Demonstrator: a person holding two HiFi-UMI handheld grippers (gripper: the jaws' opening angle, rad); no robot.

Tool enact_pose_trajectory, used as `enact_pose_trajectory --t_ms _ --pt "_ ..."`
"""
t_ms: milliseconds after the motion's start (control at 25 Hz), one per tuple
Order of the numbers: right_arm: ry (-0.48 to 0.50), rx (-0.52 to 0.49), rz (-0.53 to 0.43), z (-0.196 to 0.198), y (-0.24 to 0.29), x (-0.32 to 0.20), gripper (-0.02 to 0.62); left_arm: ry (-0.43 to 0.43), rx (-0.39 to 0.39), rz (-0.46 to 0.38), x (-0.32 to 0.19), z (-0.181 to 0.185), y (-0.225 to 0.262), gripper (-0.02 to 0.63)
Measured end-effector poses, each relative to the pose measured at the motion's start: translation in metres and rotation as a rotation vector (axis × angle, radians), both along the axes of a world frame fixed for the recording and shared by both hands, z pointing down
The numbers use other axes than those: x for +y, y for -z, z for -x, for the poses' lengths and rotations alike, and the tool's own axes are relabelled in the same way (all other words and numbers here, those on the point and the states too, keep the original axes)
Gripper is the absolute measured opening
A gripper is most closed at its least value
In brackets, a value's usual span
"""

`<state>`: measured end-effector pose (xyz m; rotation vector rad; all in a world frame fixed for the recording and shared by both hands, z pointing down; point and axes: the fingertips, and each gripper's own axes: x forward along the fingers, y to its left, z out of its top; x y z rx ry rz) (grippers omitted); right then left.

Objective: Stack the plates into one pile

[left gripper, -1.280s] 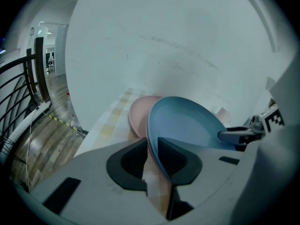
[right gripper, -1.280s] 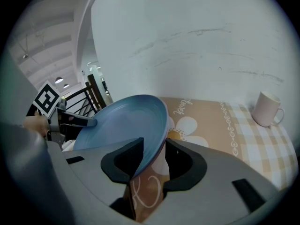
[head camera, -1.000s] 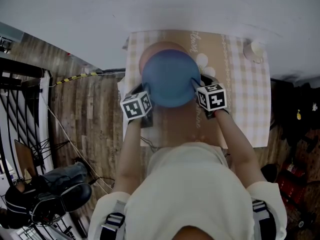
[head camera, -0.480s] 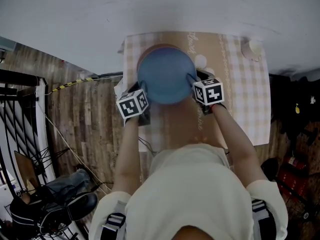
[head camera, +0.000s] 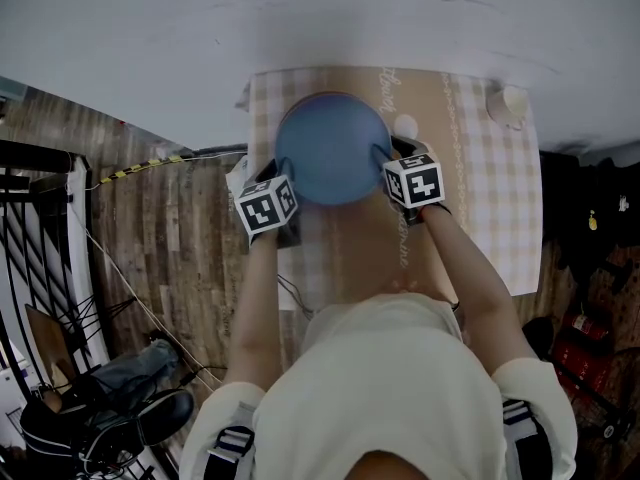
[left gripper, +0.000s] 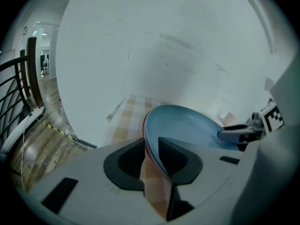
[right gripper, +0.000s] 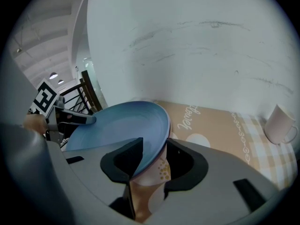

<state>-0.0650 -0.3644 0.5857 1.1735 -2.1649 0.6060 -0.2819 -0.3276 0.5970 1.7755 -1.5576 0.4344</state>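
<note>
A blue plate (head camera: 332,148) hangs level between both grippers, directly over a reddish plate (head camera: 330,95) on the table, which shows only as a thin rim. In the left gripper view that red rim (left gripper: 146,142) lies just under the blue plate (left gripper: 187,128); whether the two touch I cannot tell. My left gripper (head camera: 282,174) holds the blue plate's left edge. Its jaws have just been opening a little, with the rim still between them (left gripper: 151,146). My right gripper (head camera: 388,158) is shut on the right edge (right gripper: 153,156).
The table carries a tan and checked cloth (head camera: 480,198). A pale mug (head camera: 512,103) stands at its far right corner, beside a white wall. Wooden floor, a black railing and cables lie to the left of the table.
Both grippers carried the blue plate a little farther from me and leftward. The reddish plate, earlier showing well beyond the blue one, is now almost fully covered.
</note>
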Motion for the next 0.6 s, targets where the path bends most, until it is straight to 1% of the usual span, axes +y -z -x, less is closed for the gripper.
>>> enact_pose_trajectory --t_ms 280,440,600 --pt "0.01 0.071 -0.022 0.003 -0.009 -0.009 0.134 -0.023 -0.067 -0.036 -0.015 0.006 0.0 0.069" --pt "-0.003 0.093 -0.023 0.001 -0.014 -0.014 0.133 -0.022 -0.084 -0.039 -0.021 0.006 -0.004 0.069" --pt "-0.023 0.088 -0.015 0.001 -0.014 -0.018 0.133 -0.017 -0.087 -0.052 -0.023 0.007 -0.005 0.069"
